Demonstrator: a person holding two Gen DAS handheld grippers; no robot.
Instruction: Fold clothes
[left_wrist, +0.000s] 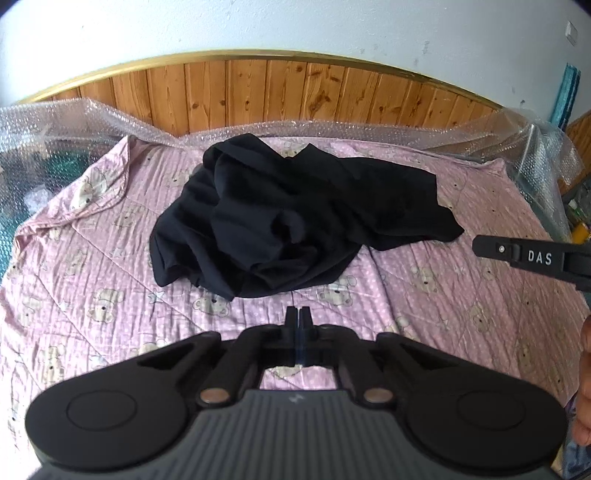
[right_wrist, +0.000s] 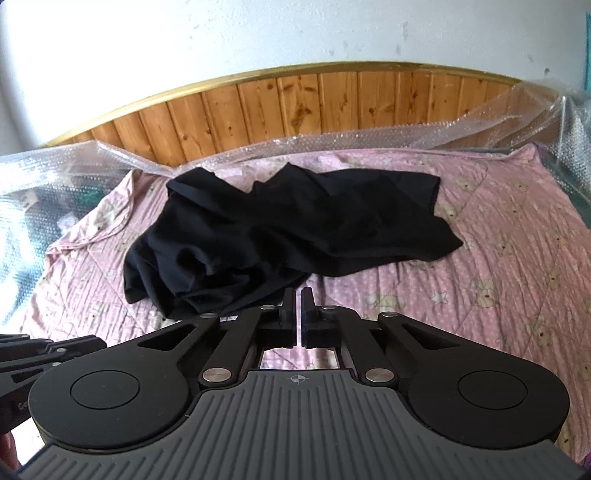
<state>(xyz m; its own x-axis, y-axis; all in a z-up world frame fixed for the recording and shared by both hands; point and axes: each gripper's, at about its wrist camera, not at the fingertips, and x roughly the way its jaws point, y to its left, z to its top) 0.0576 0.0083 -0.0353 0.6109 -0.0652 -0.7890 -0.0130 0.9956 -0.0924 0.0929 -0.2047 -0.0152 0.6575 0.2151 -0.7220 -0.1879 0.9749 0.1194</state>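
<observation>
A black garment (left_wrist: 288, 218) lies crumpled in a heap in the middle of a pink quilt (left_wrist: 92, 280) printed with bears. My left gripper (left_wrist: 299, 314) hovers just short of the heap's near edge, shut with nothing between its fingers. In the right wrist view the same black garment (right_wrist: 273, 236) spreads to the left and ahead. My right gripper (right_wrist: 298, 295) sits at its near hem, jaws together and empty. The right gripper's black body (left_wrist: 535, 258) also reaches in at the right edge of the left wrist view.
Bubble wrap (left_wrist: 59, 125) lines the far and side edges of the bed. A wooden headboard (left_wrist: 280, 92) with a gold rim stands behind, under a white wall. A quilt corner (left_wrist: 118, 177) is folded over at the left. A hand (left_wrist: 583, 380) shows at the right edge.
</observation>
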